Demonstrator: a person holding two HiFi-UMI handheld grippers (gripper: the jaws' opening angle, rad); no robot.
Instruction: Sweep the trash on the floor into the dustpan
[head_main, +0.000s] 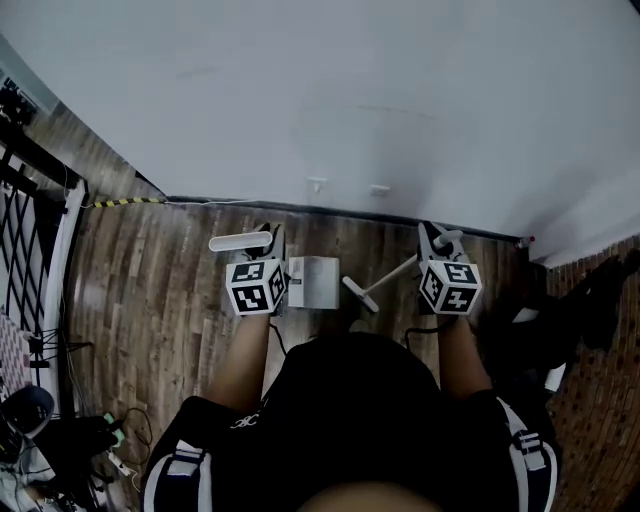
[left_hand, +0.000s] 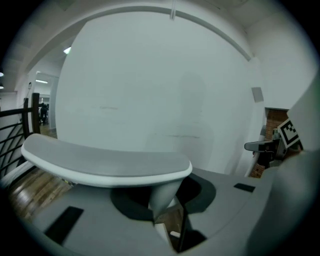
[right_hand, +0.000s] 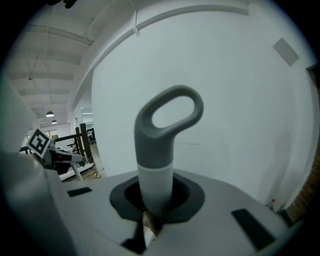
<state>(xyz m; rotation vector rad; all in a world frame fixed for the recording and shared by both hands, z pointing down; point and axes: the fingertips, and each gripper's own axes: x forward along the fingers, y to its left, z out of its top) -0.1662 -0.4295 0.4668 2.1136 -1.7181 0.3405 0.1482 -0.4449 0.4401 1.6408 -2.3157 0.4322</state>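
Note:
My left gripper (head_main: 268, 240) is shut on the stem of the dustpan's handle, whose flat white top bar (head_main: 240, 242) sticks out to the left. In the left gripper view that grey-white bar (left_hand: 107, 167) lies across the jaws of the left gripper (left_hand: 162, 210). The white dustpan (head_main: 312, 283) stands on the wood floor between both grippers. My right gripper (head_main: 436, 240) is shut on the broom's handle (head_main: 398, 272), which slants down-left to the broom head (head_main: 360, 295). Its grey looped end (right_hand: 170, 117) rises from the right gripper (right_hand: 152, 210). I can make out no trash.
A white wall (head_main: 350, 100) with a dark baseboard runs just ahead. Yellow-black tape (head_main: 120, 202) lies at its left foot. A black railing (head_main: 30, 230) and cables (head_main: 70, 440) are on the left. A dark bag (head_main: 560, 310) sits to the right.

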